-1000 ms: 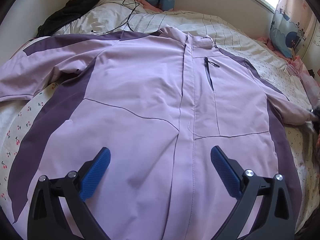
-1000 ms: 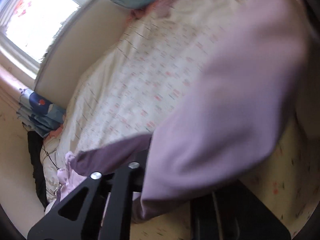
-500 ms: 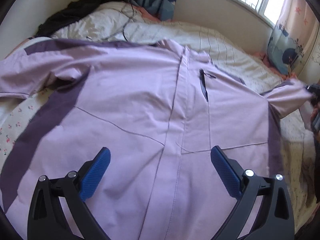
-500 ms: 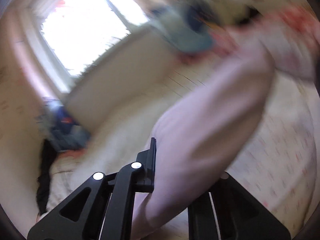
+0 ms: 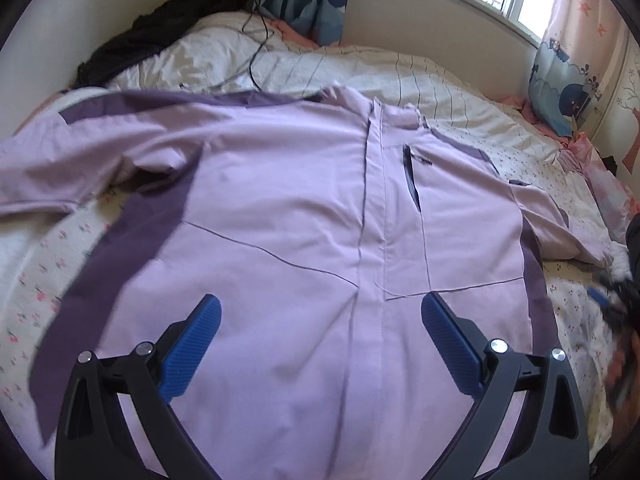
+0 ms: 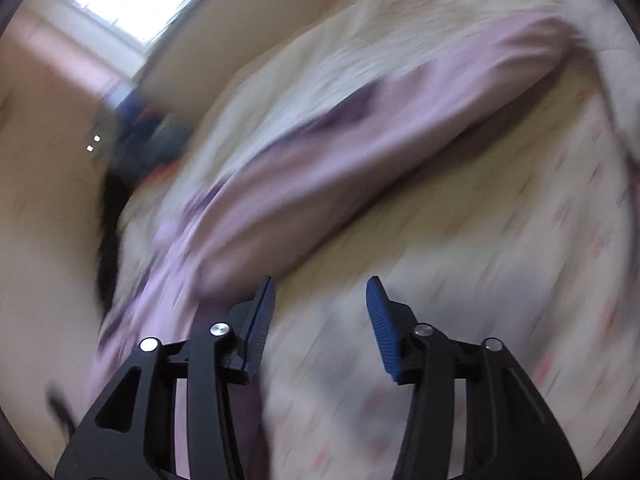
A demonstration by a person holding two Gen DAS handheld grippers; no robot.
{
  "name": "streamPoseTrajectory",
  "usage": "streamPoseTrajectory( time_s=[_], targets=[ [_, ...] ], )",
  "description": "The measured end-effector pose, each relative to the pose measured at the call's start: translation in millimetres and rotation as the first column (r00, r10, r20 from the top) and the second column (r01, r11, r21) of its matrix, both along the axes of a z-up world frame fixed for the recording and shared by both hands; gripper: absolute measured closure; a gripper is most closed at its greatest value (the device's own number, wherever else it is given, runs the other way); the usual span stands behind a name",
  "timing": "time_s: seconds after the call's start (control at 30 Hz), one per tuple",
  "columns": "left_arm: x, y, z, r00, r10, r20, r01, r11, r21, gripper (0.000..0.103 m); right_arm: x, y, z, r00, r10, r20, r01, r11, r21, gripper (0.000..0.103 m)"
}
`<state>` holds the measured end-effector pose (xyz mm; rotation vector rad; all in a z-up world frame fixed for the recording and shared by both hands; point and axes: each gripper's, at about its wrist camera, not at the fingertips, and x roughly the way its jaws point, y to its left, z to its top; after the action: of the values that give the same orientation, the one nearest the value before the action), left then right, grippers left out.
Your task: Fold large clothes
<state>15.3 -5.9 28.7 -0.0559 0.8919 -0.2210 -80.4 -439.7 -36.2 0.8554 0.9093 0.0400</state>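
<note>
The left tool [image 5: 320,316] hovers with jaws spread wide and empty above the hem of the lilac jacket [image 5: 304,208], which lies front-up, flat on the bed [image 5: 460,92]. The right tool [image 6: 320,300], also parted and empty, sits just beside the jacket's sleeve [image 6: 380,140] on the floral sheet [image 6: 480,280]. Pillows [image 5: 560,80] lie beyond.

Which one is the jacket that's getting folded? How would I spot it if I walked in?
Look at the big bed under the window: the jacket lies spread flat across it, front up, sleeves out to both sides. It is pale lilac with dark purple panels down its sides and a small zipped chest pocket. The only other clothing, a crumpled black heap near the pillow, is plain and dark.
</note>
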Motion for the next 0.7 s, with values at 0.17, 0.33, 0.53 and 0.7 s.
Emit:
streamPoseTrajectory(
  time_s=[0.17, 0.33, 0.53, 0.7],
  targets=[
    [-40, 79, 40, 0.994, 0.029, 0.102, -0.032, 0.999, 0.033, 0.007, -86, 95, 7, 0.921, 0.387, 0.035, -0.388, 0.909, 0.153, 0.050],
    [-78, 191, 51, 0.989, 0.137, 0.064, -0.141, 0.987, 0.077, 0.007, -127, 121, -6, 0.872, 0.489, 0.013, -0.477, 0.843, 0.247, 0.025],
    [-109, 274, 21, 0.977, 0.205, -0.066, -0.200, 0.977, 0.068, 0.007, -144, 115, -14, 0.872, 0.489, 0.032, -0.470, 0.816, 0.336, 0.010],
    [-116, 281, -12, 0.968, 0.175, -0.182, -0.175, 0.985, 0.016, 0.007, -150, 121, -10, 0.868, 0.496, 0.027, -0.477, 0.816, 0.327, 0.010]
  ],
)
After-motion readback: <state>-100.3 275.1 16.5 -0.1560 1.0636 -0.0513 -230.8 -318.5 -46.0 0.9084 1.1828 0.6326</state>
